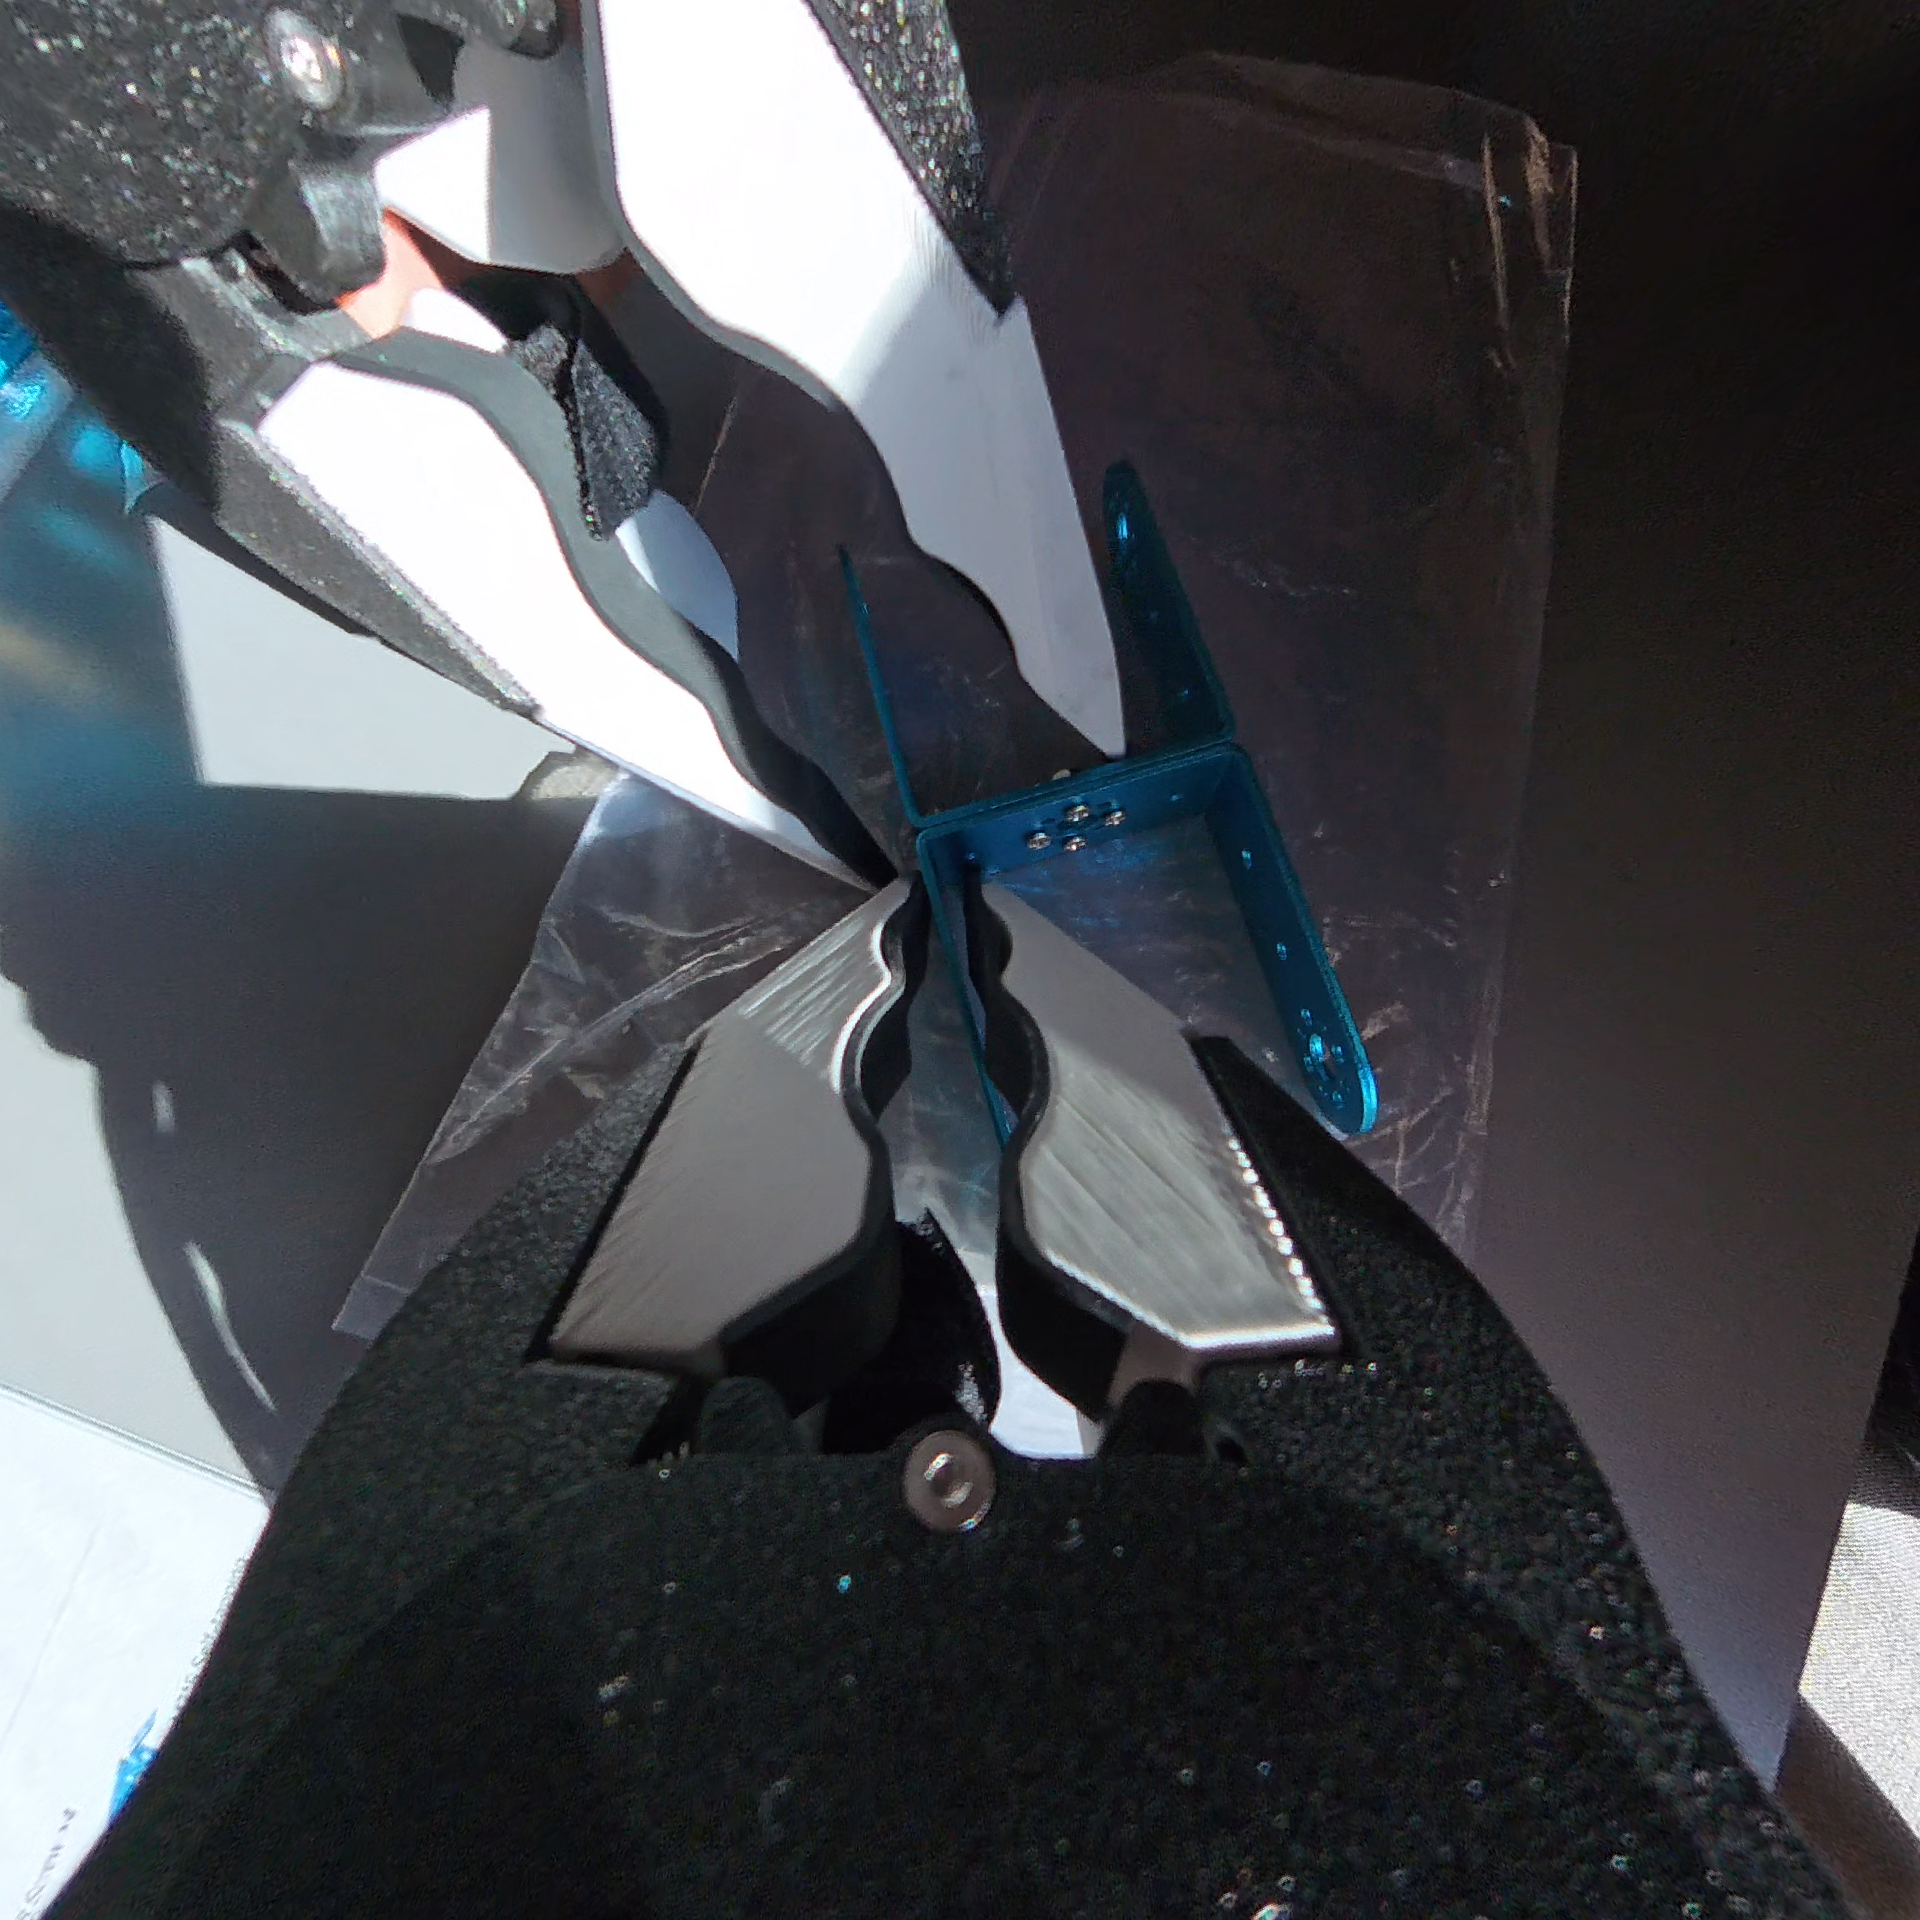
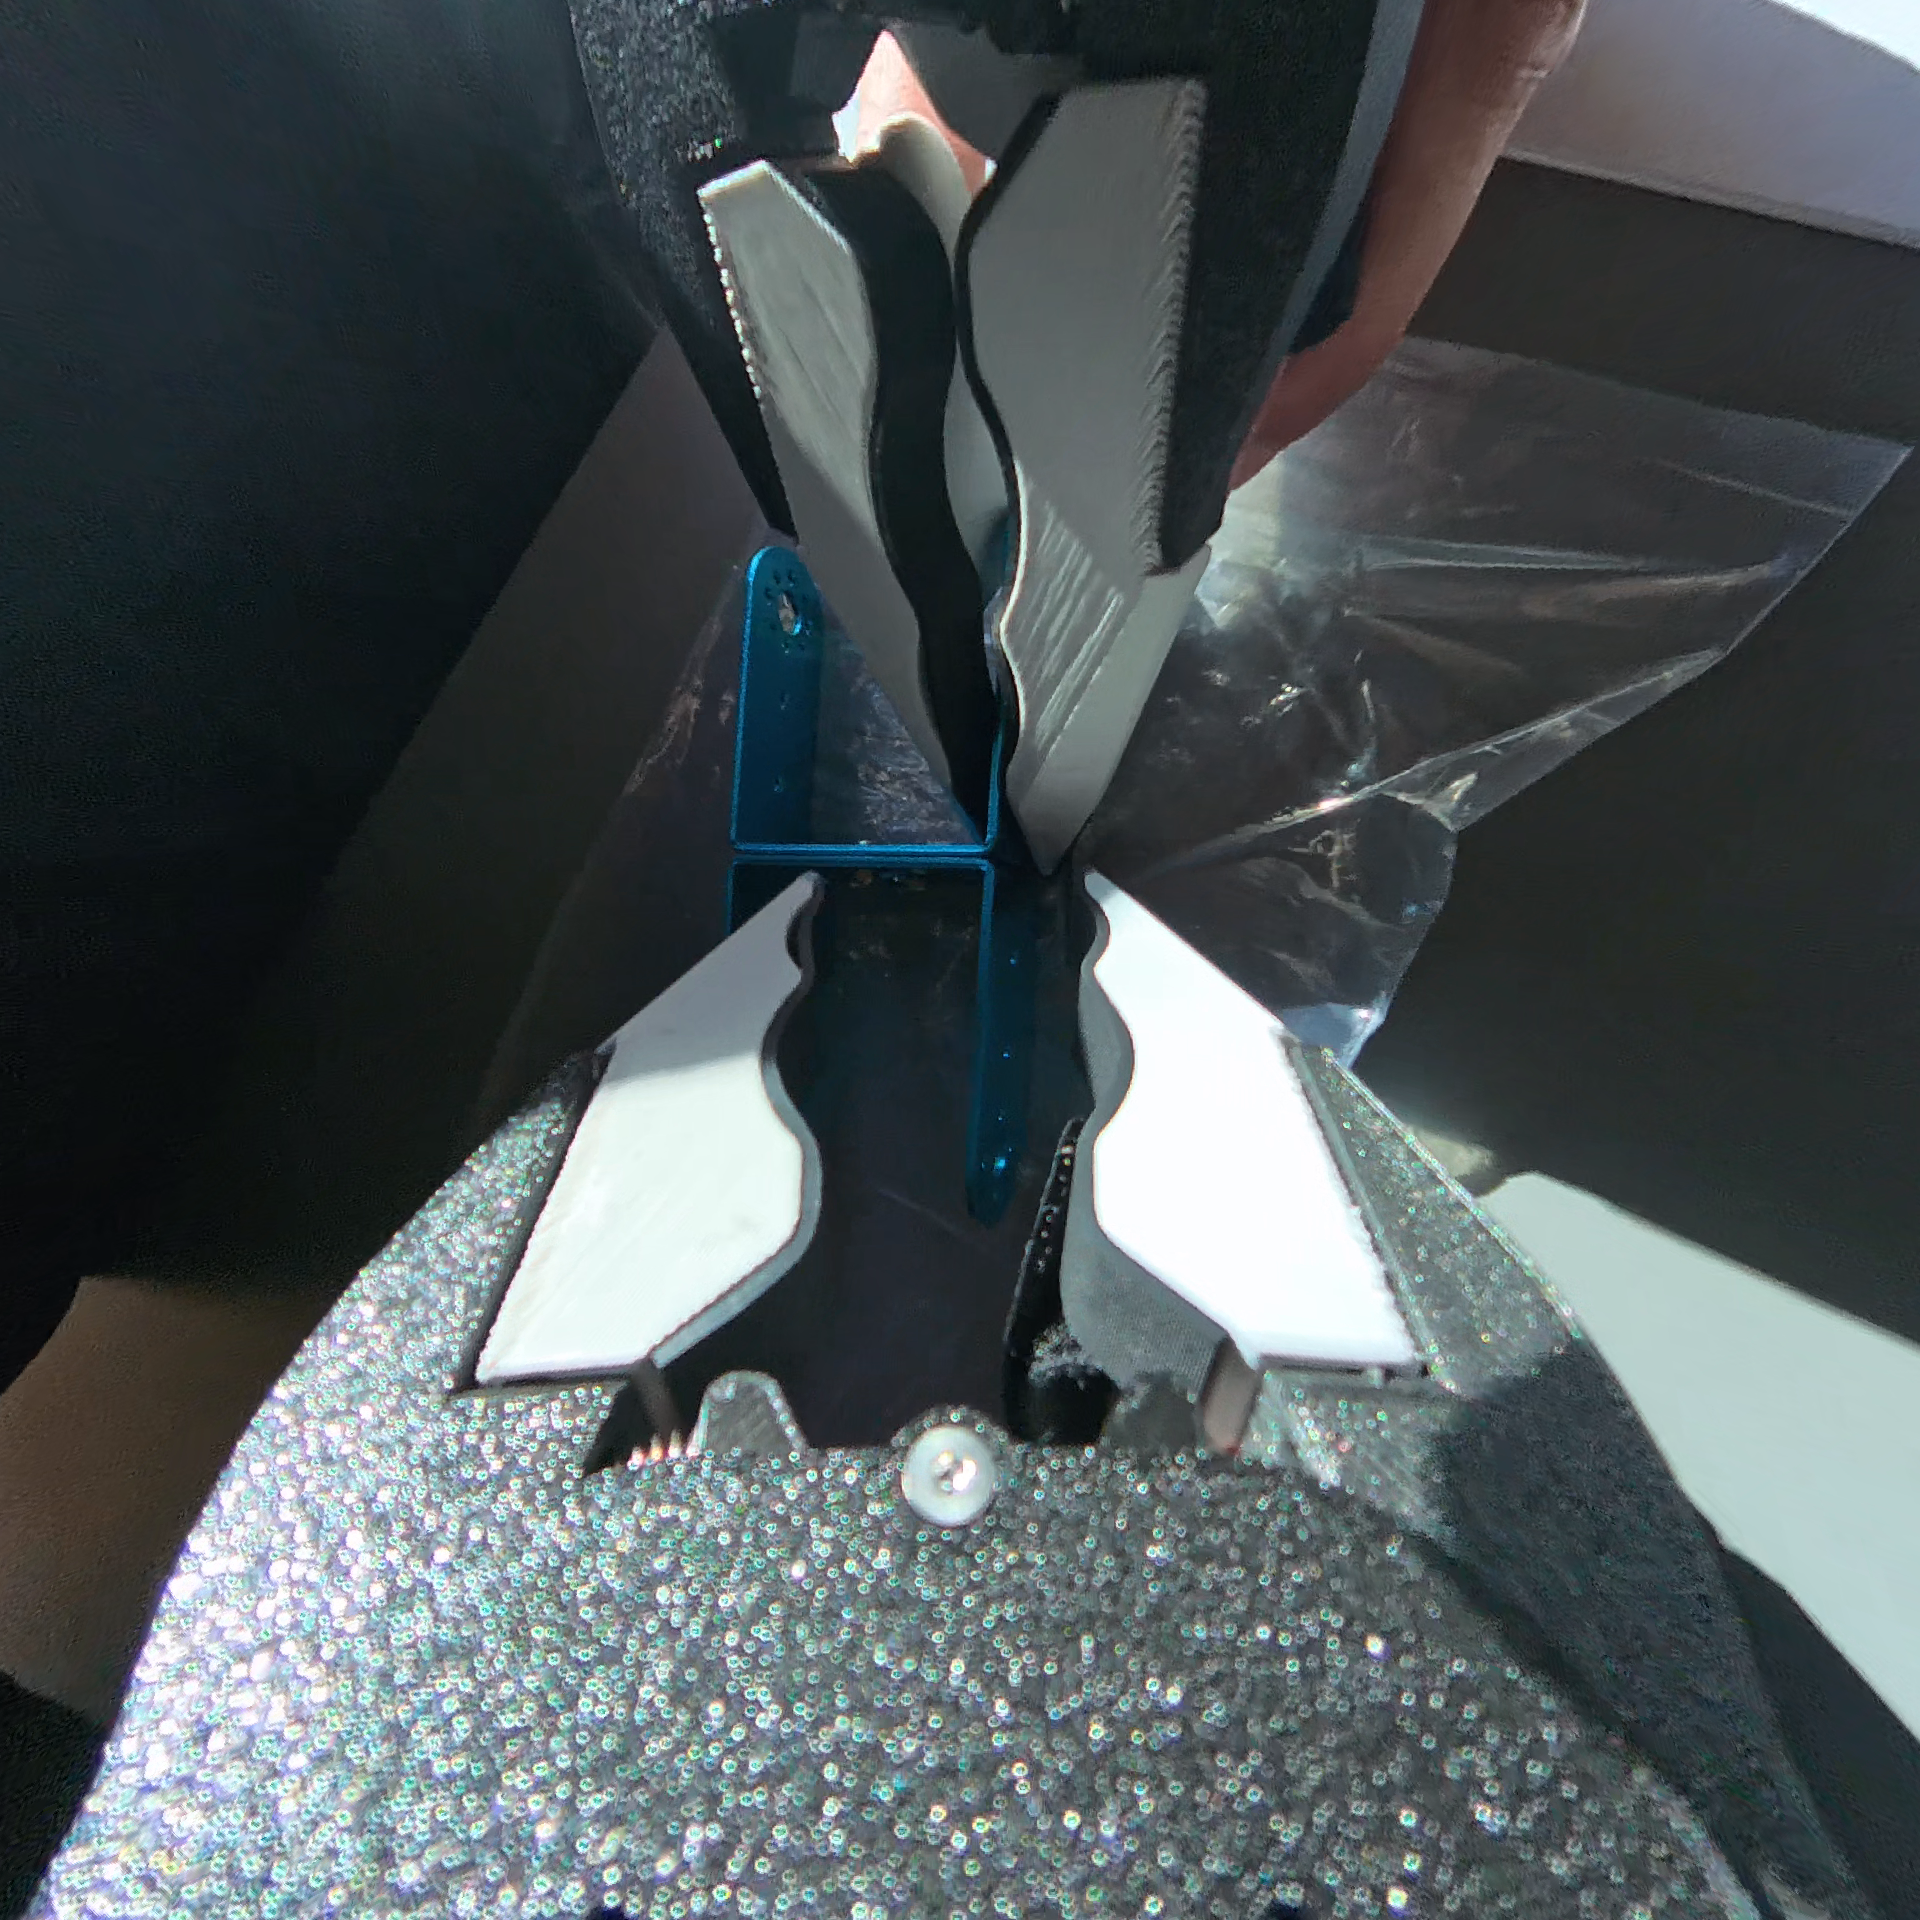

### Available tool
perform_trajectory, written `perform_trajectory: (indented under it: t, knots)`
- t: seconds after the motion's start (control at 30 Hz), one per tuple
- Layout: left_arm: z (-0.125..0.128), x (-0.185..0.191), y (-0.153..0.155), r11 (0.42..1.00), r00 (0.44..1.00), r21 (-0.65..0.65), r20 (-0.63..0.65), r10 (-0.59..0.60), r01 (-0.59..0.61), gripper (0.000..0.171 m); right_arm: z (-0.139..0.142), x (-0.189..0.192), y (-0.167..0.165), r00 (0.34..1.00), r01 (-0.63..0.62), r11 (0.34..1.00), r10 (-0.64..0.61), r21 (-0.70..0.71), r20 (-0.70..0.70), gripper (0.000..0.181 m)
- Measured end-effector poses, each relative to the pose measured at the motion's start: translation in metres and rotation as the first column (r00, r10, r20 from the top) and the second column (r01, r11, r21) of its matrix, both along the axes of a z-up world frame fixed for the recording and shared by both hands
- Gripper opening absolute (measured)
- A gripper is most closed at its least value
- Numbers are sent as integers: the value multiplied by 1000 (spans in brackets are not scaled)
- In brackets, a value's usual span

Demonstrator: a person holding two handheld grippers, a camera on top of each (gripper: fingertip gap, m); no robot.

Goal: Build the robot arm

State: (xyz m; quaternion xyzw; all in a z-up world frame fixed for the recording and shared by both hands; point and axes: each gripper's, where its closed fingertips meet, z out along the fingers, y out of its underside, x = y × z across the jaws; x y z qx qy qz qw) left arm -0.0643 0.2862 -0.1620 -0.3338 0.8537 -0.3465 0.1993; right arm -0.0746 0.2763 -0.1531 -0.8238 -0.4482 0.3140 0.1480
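Note:
A blue metal bracket (image 1: 1081, 821), two U-shaped pieces screwed back to back, is held in the air with a clear plastic bag (image 1: 1299, 364) around it. My left gripper (image 1: 940, 904) is shut on one blue flange together with the bag film. My right gripper (image 1: 987, 805) comes in from the upper left, open, its two fingers straddling the opposite half of the bracket. In the right wrist view the right gripper (image 2: 951, 888) stands wide open with a blue flange (image 2: 1003, 1049) between the fingers, not touching. The left gripper (image 2: 1003, 831) pinches the bracket (image 2: 769, 748) from above, and the bag (image 2: 1507, 582) hangs right.
A person's hand (image 2: 1340, 343) holds the left gripper. A dark panel (image 1: 1714, 831) stands behind the bag. A white surface (image 1: 104, 1507) lies low on the left, with a blue object (image 1: 62, 436) at the left edge. The tips of both grippers are at nearly the same place.

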Motion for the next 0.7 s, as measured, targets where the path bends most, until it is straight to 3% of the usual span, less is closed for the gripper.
perform_trajectory:
  t: [0.17, 0.33, 0.7]
  knots:
    - [0, 0, -1, 1000, 1000, 6, 5, -2, 2, 3, 9, 12, 8, 999, 28, 998, -29, 61, 22, 41]
    - [0, -1, -1, 1000, 1000, 2, 1, -2, 2, 3, -3, 11, 10, 997, 20, 994, -27, 111, 68, 46]
    - [-1, -1, -5, 1000, 1000, 4, 3, -12, 12, 6, -2, 6, 10, 999, 27, 996, -31, 86, 44, 43]
